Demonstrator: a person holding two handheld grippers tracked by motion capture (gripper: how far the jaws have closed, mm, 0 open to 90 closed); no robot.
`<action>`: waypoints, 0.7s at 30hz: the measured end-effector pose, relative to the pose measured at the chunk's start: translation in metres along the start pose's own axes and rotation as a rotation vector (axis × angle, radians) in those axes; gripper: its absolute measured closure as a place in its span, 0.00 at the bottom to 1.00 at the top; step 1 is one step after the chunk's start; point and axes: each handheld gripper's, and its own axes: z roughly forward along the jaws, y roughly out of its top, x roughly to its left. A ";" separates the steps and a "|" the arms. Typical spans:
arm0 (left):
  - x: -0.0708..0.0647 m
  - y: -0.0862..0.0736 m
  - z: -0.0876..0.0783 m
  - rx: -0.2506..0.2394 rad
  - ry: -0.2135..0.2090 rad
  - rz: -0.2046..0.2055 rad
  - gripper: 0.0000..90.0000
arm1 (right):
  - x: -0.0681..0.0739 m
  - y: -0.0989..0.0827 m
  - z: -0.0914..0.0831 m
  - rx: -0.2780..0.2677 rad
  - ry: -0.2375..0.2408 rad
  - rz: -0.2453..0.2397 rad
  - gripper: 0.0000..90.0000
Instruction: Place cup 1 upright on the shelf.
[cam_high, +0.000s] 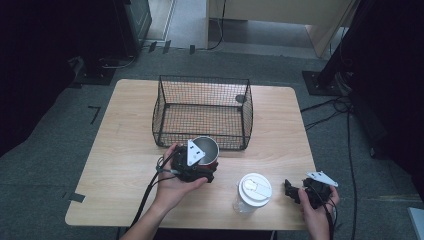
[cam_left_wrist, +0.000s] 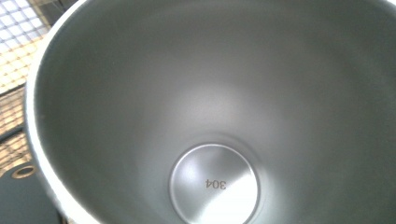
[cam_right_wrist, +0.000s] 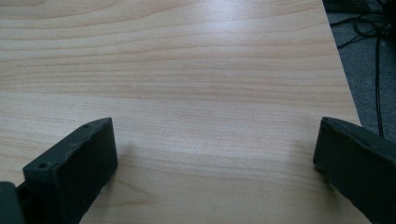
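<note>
A steel cup (cam_high: 207, 148) with a dark outer wall stands tilted just in front of the wire basket (cam_high: 202, 80). My left gripper (cam_high: 200, 169) holds it from the near side, shut on its body. In the left gripper view I look straight into the cup (cam_left_wrist: 215, 93), with "304" stamped on its bottom; the jaws are mostly hidden by it. My right gripper (cam_high: 291, 191) rests low at the table's front right, open. In the right gripper view its jaws stand wide apart over bare wood, and the right gripper (cam_right_wrist: 215, 154) holds nothing.
A clear cup with a white lid (cam_high: 254, 189) stands at the front, between the two hands. The basket's mesh (cam_left_wrist: 18, 28) lies just beyond the steel cup. The wooden table (cam_high: 125, 150) ends close to the right gripper (cam_right_wrist: 345, 93); cables lie on the floor there.
</note>
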 end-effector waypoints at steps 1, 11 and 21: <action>0.002 0.000 -0.002 -0.001 0.002 -0.004 0.10 | 0.000 0.000 0.000 0.000 0.000 0.000 0.00; 0.018 0.008 -0.022 -0.039 0.026 -0.044 0.10 | 0.000 0.000 0.000 0.000 0.000 0.001 0.00; 0.034 0.022 -0.038 -0.083 0.082 -0.061 0.10 | 0.000 0.000 0.000 -0.001 0.000 0.001 0.00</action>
